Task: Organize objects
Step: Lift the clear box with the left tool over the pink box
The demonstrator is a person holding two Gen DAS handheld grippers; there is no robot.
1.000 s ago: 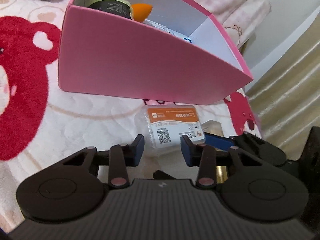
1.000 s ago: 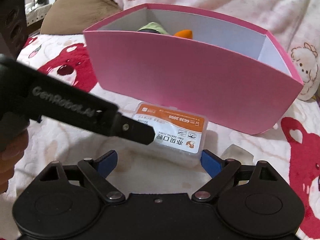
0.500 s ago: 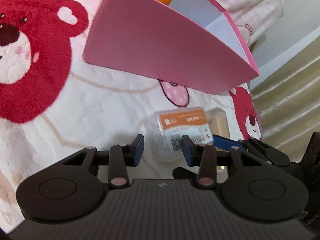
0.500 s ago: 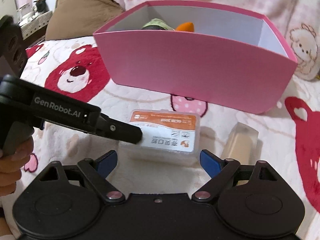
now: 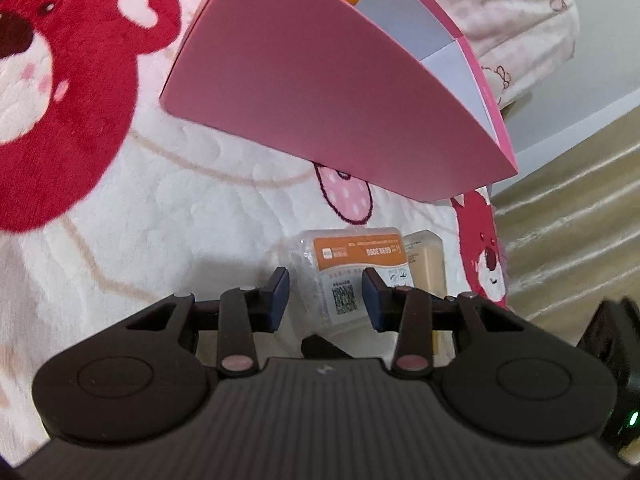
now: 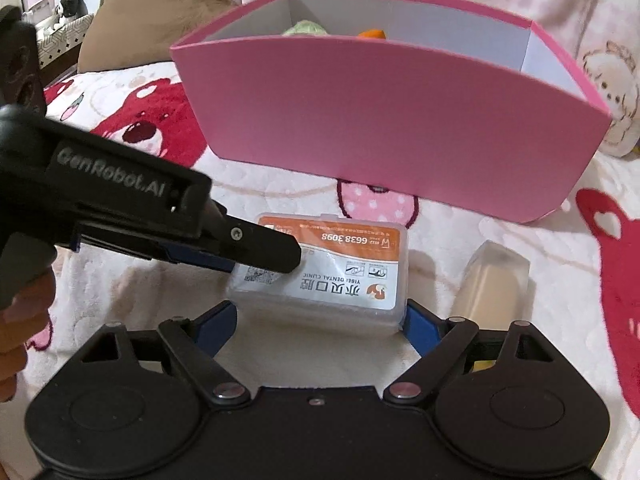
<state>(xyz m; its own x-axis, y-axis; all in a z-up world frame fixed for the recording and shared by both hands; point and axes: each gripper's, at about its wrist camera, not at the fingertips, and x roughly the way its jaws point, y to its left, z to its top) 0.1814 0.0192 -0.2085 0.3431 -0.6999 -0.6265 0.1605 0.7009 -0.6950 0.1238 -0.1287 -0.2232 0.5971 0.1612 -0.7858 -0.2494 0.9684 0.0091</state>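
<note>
Blanket with red bear print carries everything; pink box sits at the back, already holding a green item and an orange one, so it is probably the destination. Case, clear plastic with an orange-and-white dental label, lies flat just in front of the box, a pale bottle beside it. Right gripper is spread wide, bracketing the case's near edge. Left gripper is spread too, around the case's end.
</note>
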